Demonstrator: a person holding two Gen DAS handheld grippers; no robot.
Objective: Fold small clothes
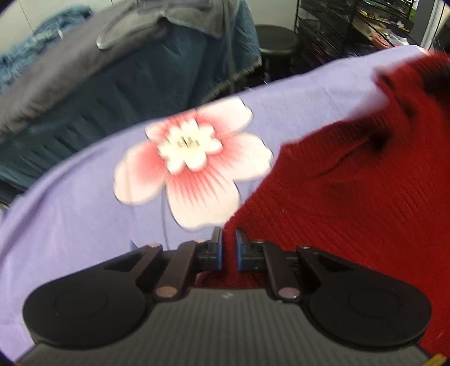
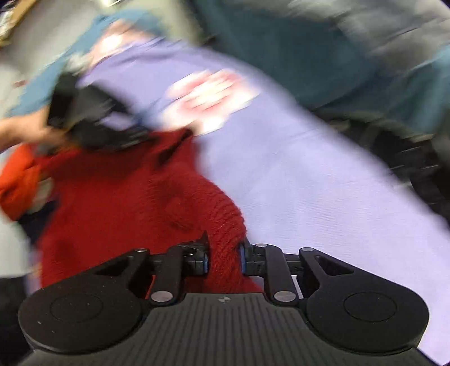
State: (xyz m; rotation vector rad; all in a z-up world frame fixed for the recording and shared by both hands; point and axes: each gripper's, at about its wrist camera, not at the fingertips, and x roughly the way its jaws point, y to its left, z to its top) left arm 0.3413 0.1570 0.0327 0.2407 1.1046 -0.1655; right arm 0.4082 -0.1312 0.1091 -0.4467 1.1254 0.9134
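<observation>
While both tongs [image 1: 228, 247] [image 2: 224, 254] pinch it, the red knit garment [image 1: 351, 197] stretches between them.

My work surface is spread with a lilac cloth [image 1: 70, 214] printed with a big pink and white flower [image 1: 191, 160]. Beyond its far edge I see dark teal fabric [image 1: 146, 84] piled high, with grey cloth [image 1: 70, 62] draped on top. Far right, a black round stool [image 1: 277, 39] stands by a black wire rack [image 1: 351, 28] full of blurred clutter. A pale wall [image 1: 270, 11] shows behind them.
</observation>
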